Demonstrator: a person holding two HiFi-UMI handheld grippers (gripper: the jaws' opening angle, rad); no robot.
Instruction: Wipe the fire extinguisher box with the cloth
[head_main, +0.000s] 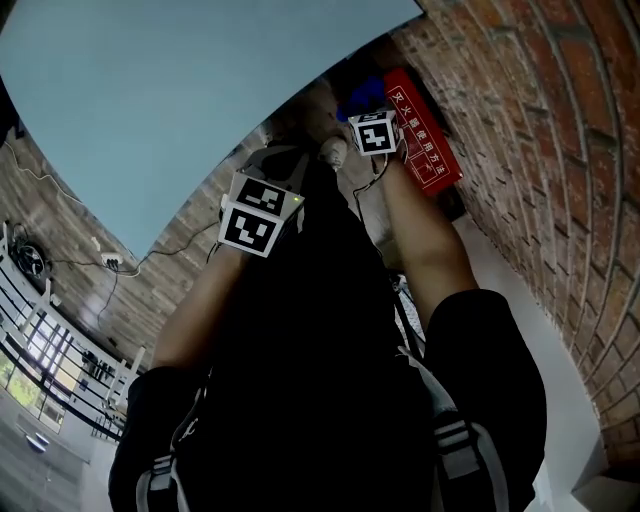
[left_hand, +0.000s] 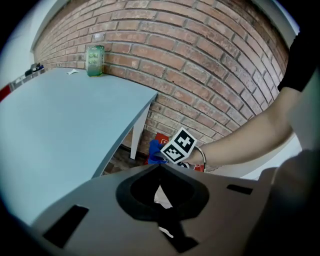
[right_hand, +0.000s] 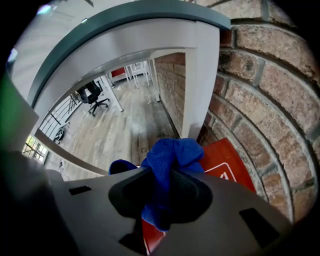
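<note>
Right gripper (right_hand: 167, 172): jaws clenched on a bunched blue cloth (right_hand: 170, 157), with folds spilling out above and below the jaws. The cloth sits at the near upper corner of the red fire extinguisher box (right_hand: 226, 161); whether fabric actually touches the box cannot be told. Box stands low against the brick wall (right_hand: 270, 85), just right of a white table leg (right_hand: 200, 85), its white markings partly visible. In the head view the right gripper's marker cube (head_main: 375, 132) lies between the cloth and the box face, which carries a column of white characters. Left gripper (left_hand: 160, 167): jaws closed together, nothing grasped, held back from the box and nearer the person, pointed toward the right gripper. From its view the right forearm (left_hand: 250, 137) reaches in from the right toward the box under the table edge. Light blue table (left_hand: 70, 125) runs along the wall on the left; a green jar (left_hand: 95, 61) stands at its far end, close to the bricks. Beyond the table leg, wood floor (right_hand: 130, 130) and a black office chair (right_hand: 93, 95) well apart from the work area.
</note>
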